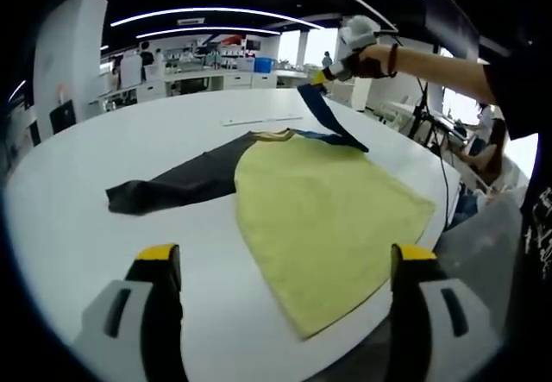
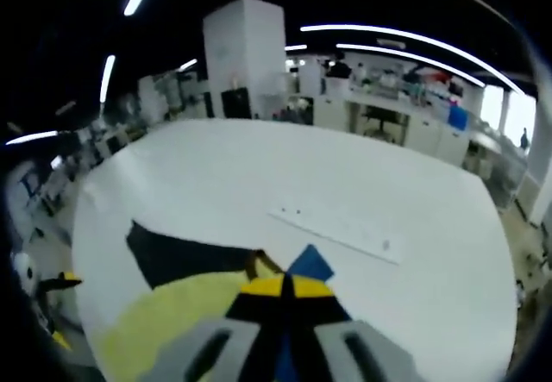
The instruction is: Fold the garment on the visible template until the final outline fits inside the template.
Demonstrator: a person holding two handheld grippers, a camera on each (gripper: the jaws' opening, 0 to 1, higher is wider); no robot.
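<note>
The garment (image 1: 328, 218) is spread on the bench (image 1: 129, 140) just ahead of the spread, empty left claw (image 1: 285, 266). Its dark sleeve (image 1: 332, 119) is pinched and lifted by the right claw (image 2: 285, 289), the long axis running away from that claw.

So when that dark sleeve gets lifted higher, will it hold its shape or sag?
Likely sag: the dark sleeve already hangs as a limp strip from the right tongs. It probably weighs little, since one pinch carries it. The yellow body lies flat on the table, so it may drag along.
</note>
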